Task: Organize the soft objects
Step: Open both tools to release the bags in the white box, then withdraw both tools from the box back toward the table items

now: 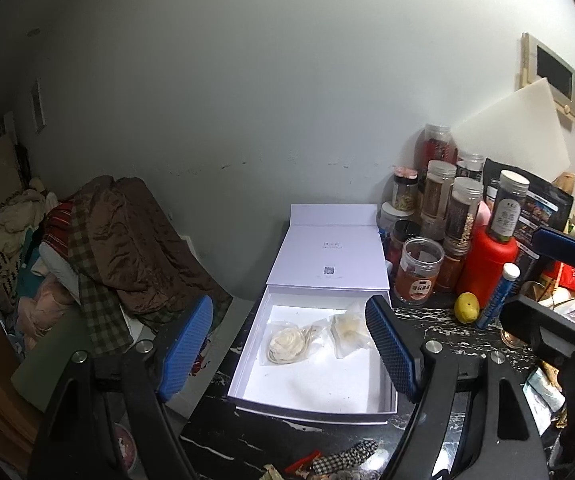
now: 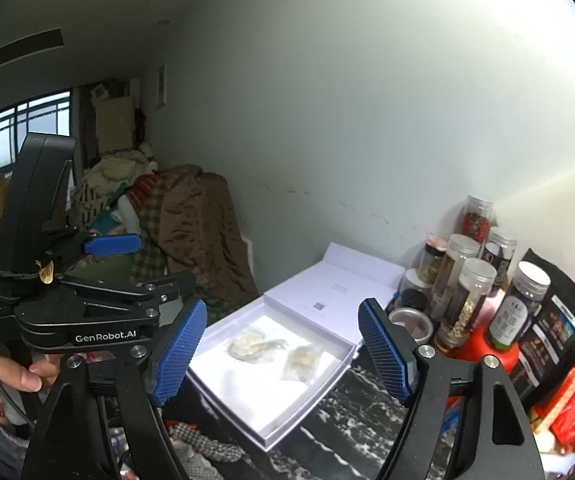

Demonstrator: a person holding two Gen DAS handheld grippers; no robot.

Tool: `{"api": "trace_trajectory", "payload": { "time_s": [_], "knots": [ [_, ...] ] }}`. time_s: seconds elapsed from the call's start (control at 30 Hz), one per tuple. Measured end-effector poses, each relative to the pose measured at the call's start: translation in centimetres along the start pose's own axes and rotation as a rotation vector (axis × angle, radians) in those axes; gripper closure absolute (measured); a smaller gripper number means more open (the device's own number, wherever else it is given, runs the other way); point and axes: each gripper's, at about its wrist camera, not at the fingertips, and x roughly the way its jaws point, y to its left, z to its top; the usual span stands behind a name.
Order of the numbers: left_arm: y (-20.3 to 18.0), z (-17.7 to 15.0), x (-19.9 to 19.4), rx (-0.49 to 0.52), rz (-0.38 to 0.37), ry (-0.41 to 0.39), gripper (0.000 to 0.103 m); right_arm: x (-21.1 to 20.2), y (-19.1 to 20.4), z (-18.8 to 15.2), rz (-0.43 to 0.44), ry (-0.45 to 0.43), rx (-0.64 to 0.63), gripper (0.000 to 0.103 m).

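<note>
An open white box (image 1: 247,364) lies on the dark marbled table, its lid (image 1: 327,248) folded back against the wall. Inside lie two clear bags of cream soft material: a rosette-shaped one (image 1: 285,344) (image 2: 247,344) and a smaller one (image 1: 349,330) (image 2: 301,362). My left gripper (image 1: 287,350) hovers open above the box's near side with nothing between its blue pads. My right gripper (image 2: 283,354) is also open and empty, off the box's right front. A checked fabric strip (image 1: 343,456) (image 2: 203,446) lies on the table in front of the box.
Jars and bottles (image 1: 447,216) crowd the table right of the box, with a red bottle (image 1: 487,268), a lemon (image 1: 466,307) and dark snack bags (image 2: 551,336). A heap of clothes and a brown blanket (image 1: 127,240) lies at the left. A hand (image 2: 11,376) holds the left gripper.
</note>
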Motion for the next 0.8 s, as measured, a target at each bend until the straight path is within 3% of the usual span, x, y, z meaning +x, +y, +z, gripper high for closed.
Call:
{"api": "trace_trajectory", "payload": {
  "time_s": [0.6,0.8],
  "knots": [
    [-0.3,-6.0,-5.5,-0.059,-0.028,-0.053,0.023,-4.9,1.3,-4.8,0.014,-0.022,0.034,0.013],
    [-0.6,-8.6,-6.5,-0.061,-0.03,-0.026,0.023,-5.4,1.8,-7.0,0.029,0.011,0.057,0.012]
  ]
}}
